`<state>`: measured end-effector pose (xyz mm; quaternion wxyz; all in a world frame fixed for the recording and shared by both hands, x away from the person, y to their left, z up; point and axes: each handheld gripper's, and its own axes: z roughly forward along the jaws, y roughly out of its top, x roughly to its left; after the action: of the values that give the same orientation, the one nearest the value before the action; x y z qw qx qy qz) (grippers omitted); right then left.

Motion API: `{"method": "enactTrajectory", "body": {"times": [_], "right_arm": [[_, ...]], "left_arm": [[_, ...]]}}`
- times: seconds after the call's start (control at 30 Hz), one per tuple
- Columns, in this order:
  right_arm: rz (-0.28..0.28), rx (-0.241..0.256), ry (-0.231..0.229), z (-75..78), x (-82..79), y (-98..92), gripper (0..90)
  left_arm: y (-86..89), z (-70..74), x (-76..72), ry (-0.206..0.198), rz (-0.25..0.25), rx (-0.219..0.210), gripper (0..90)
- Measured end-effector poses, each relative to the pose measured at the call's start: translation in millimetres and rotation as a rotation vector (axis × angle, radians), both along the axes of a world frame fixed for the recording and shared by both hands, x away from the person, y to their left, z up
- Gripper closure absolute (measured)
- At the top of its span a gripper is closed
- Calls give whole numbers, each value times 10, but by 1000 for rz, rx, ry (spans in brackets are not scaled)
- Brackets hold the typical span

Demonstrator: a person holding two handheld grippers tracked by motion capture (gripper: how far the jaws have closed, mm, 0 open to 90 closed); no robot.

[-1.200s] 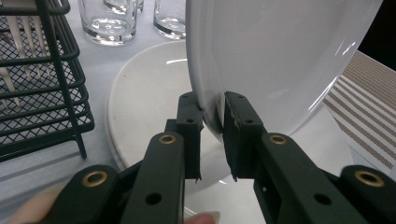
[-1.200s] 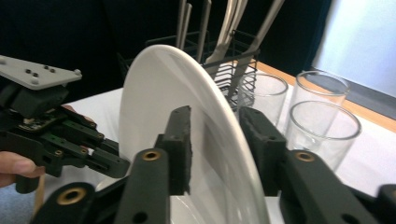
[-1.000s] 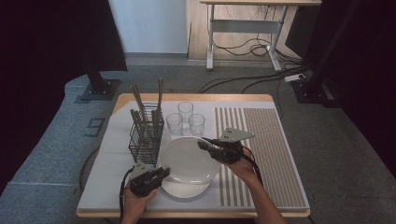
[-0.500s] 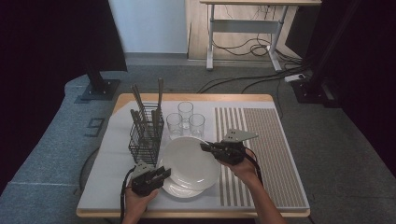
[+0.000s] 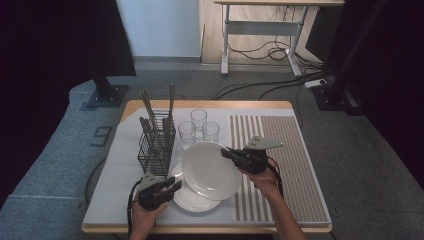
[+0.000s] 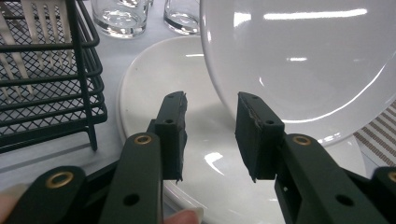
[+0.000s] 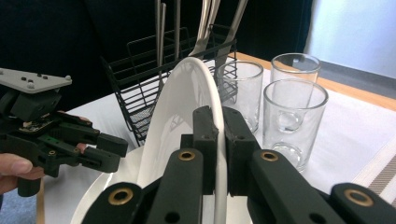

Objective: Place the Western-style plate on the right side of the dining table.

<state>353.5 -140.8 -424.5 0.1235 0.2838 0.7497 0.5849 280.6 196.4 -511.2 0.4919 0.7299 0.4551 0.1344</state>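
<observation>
The right gripper (image 5: 229,152) was clamped on the right rim of a white plate (image 5: 210,170), its two jaws pressed together on the edge as the right gripper view showed (image 7: 215,140). That plate was lifted and tilted, its left side lower and hanging over a second plate (image 5: 187,199) that lay flat on the mat (image 5: 115,200) near the front edge of the table.

The left gripper (image 5: 174,188) sat at the near left edge of the lower plate with its jaws apart and nothing between them; in the left gripper view (image 6: 210,135) the gap looked onto the lower plate (image 6: 154,88), with the raised plate (image 6: 299,60) above and to the right.

Farther back stood three empty glasses (image 5: 198,120), and to the left of them a wire basket (image 5: 156,145) holding cutlery. To the right lay a ribbed drying rack (image 5: 285,175), with no dishes on it.

As a judgement, the work was at an early stage: the top plate had been separated from the stack and was held in the air, but not yet set on the rack. The lower plate, the glasses and the cutlery all remained where they stood.
</observation>
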Motion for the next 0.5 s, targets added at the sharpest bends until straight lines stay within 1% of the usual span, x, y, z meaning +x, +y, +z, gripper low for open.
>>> {"method": "enactTrajectory", "body": {"times": [0.1, 0.27, 0.33, 0.5], "right_arm": [[-14, 1, -8, 12, -1, -17, 857], [-18, -2, -14, 18, -6, -27, 858], [-30, 0, -22, 28, -13, -33, 858], [-47, 20, -18, 50, -3, -67, 858]], "left_arm": [[-2, -2, -3, 0, -2, 2, 625], [4, -3, -4, 3, -1, 1, 622], [6, -3, -5, 3, -1, 1, 621], [7, -5, -5, 4, -2, 1, 621]]}}
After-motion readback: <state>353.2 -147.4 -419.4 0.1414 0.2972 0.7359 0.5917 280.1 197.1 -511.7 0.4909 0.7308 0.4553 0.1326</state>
